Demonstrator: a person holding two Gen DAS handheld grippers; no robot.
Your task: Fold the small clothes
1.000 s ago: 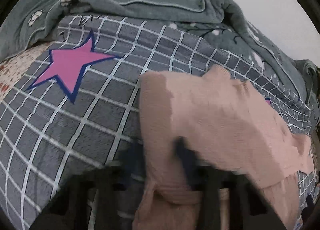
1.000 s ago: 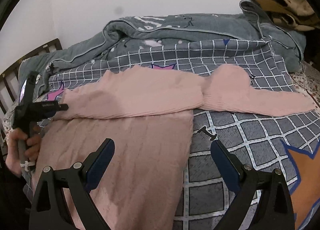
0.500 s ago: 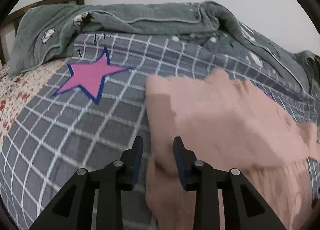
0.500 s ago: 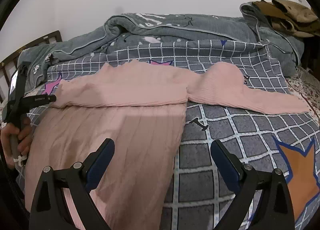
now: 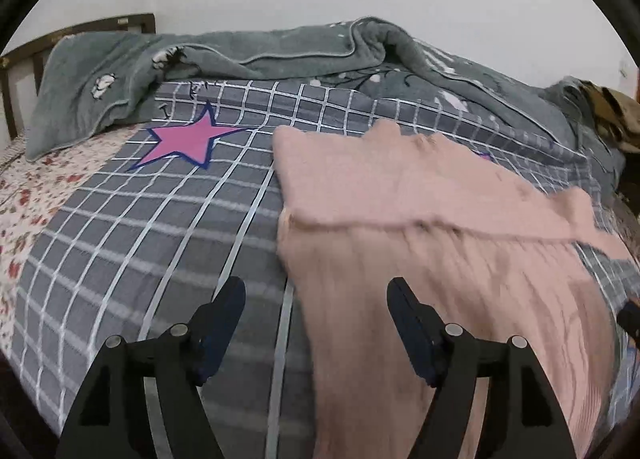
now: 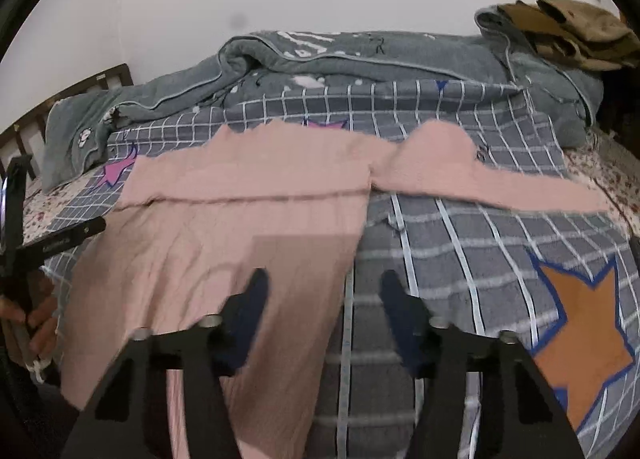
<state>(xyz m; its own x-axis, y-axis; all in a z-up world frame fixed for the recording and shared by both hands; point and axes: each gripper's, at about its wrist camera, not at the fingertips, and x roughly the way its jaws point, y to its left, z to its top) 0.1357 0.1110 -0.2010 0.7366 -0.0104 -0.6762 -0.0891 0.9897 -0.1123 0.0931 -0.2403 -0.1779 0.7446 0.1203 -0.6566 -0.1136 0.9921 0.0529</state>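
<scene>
1. My left tool (image 5: 316, 305), clamped on the pink sweater's (image 5: 420, 227) left sleeve a second ago, now hangs spread and empty; the sleeve lies folded across the chest, ahead and to its right.
2. My right tool (image 6: 324, 299) hovers agape over the sweater's hem edge on the checked bedspread (image 6: 460, 243).
3. The other sleeve (image 6: 500, 183), ahead-right of it, remains outstretched, probably next.

My right gripper (image 6: 322, 287) hangs with jaws apart over the right edge of the pink knitted sweater (image 6: 240, 235), which lies flat on the grey checked bed cover (image 6: 460, 243). My left gripper (image 6: 60, 239) sits at its left edge, jaws unclear.
</scene>
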